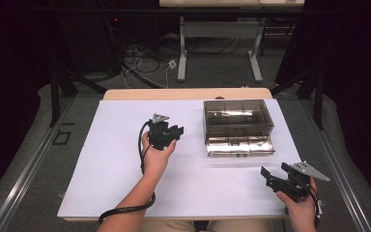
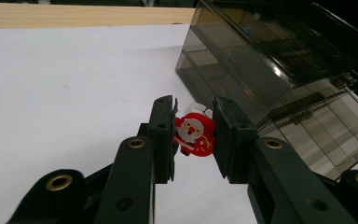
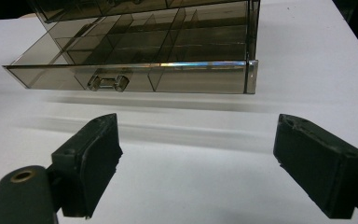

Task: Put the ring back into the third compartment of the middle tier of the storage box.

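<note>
Left gripper (image 2: pixel 193 135) was clamped on a small Santa figure (image 2: pixel 195 134), red and white, pinched between the two black jaws with both jaw faces against it. In the left gripper view the figure sat off the white table cover (image 2: pixel 74 93), with a bit of white or clear material sticking up behind its head; couldn't tell what that was. From the high view the left gripper (image 1: pixel 173 131) was held up in the left hand (image 1: pixel 157 154) near the middle of the table, just left of the smoked drawer box (image 1: pixel 238 116), jaws pointing toward it, not touching. Cable (image 1: pixel 125 209) ran down along the forearm and looped at the near table edge. Right gripper (image 3: pixel 198 163) was wide open, nothing between the jaws, pads clear of the cover. It was aimed at the front of the pulled-out drawer (image 3: pixel 130 77), which had a clear handle (image 3: pixel 108 82) left of centre and dividers splitting it into compartments; contents not discernible through the tinted plastic. In the high view the right gripper (image 1: pixel 273 176) sat in the right hand (image 1: pixel 299 210) at the near right corner of the table, well apart from the box, grey three-cornered plate (image 1: pixel 310 170) on top. Drawer (image 1: pixel 240 146) projected toward the person from the bottom of the box.
</note>
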Motion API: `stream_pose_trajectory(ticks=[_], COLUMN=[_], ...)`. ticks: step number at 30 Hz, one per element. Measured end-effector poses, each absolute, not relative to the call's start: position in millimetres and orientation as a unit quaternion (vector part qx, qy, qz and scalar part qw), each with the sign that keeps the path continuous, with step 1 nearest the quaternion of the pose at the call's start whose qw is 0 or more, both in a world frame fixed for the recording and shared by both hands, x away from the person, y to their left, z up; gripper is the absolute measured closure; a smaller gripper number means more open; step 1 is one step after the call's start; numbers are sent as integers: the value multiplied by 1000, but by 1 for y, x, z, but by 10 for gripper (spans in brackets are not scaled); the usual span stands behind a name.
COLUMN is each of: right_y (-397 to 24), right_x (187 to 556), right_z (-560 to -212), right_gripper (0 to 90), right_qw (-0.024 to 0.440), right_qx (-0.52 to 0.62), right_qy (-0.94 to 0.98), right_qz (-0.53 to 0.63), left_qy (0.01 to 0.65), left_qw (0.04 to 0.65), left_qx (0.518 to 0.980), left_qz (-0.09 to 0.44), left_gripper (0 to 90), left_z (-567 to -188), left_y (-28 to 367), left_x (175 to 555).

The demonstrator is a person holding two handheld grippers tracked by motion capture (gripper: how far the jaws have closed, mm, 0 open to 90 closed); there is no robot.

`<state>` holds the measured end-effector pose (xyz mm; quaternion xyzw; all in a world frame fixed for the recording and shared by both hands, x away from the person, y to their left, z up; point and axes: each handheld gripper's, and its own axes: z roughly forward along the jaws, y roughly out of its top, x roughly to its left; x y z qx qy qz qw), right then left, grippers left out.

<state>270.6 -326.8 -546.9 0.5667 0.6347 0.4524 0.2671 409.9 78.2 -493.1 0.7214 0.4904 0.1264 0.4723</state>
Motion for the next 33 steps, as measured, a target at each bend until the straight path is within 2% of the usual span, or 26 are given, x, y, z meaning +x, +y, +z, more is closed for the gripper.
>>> stream_pose_trajectory(ticks=[13, 33], right_y=[-326, -324], right_x=[271, 273], right_z=[-547, -547], right_gripper=[140, 140], right_qw=[267, 263], right_qx=[564, 562], right_qy=[634, 635], right_qz=[457, 460], left_qy=[473, 444], left_qw=[480, 492], left_qx=[728, 740], left_qz=[125, 116], left_gripper=[714, 715], left_z=[-480, -468], left_y=[63, 19], left_x=[408, 408])
